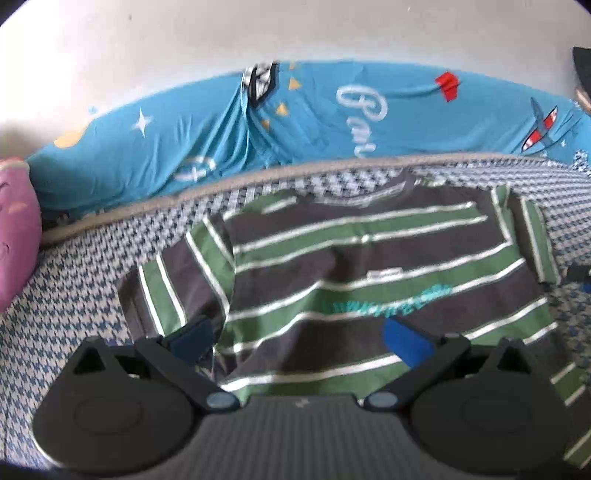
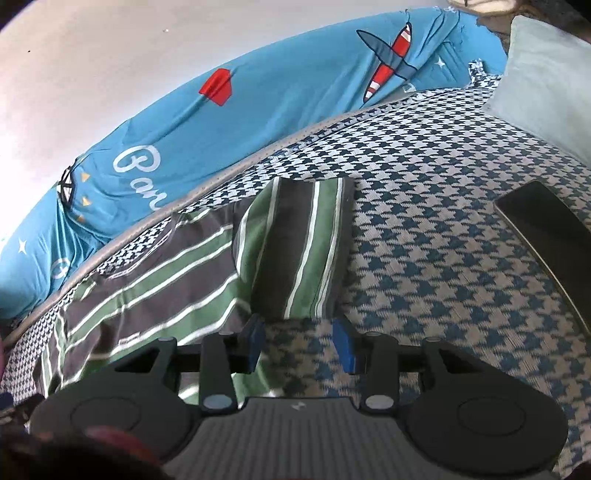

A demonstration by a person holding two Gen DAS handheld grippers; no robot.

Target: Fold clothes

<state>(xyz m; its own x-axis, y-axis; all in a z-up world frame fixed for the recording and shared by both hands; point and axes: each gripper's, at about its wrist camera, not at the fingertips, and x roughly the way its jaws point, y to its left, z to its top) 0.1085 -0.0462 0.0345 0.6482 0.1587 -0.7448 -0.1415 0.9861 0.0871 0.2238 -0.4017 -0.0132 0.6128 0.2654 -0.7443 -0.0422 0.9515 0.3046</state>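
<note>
Striped shirt (image 1: 369, 266), grey and green with thin white lines, lies spread flat on the bed (image 1: 74, 295), collar toward the far edge and a small teal print across its chest. In the left wrist view the left gripper (image 1: 303, 341) hovers over the shirt's near hem with its jaws spread wide and nothing between them; one blue pad sits at the seam where the left sleeve (image 1: 177, 273) meets the body, the other over the lower chest. In the right wrist view the right gripper (image 2: 301, 345) is likewise released, jaws apart, just near of the right sleeve (image 2: 303, 247), which lies flat and points away from the camera; its left pad is at the sleeve's near edge, its right pad over bare bedding.

Blue-and-white houndstooth cloth covers the bed. Along the far side runs a bright blue sheet (image 2: 258, 99) printed with aeroplanes, stars and white lettering, against a pale wall (image 1: 221, 33). Pink cushion (image 1: 14, 229) sits at the far left, a pale pillow (image 2: 546, 81) at the far right, and a dark flat rectangular object (image 2: 546, 229) lies on the bedding to the right.
</note>
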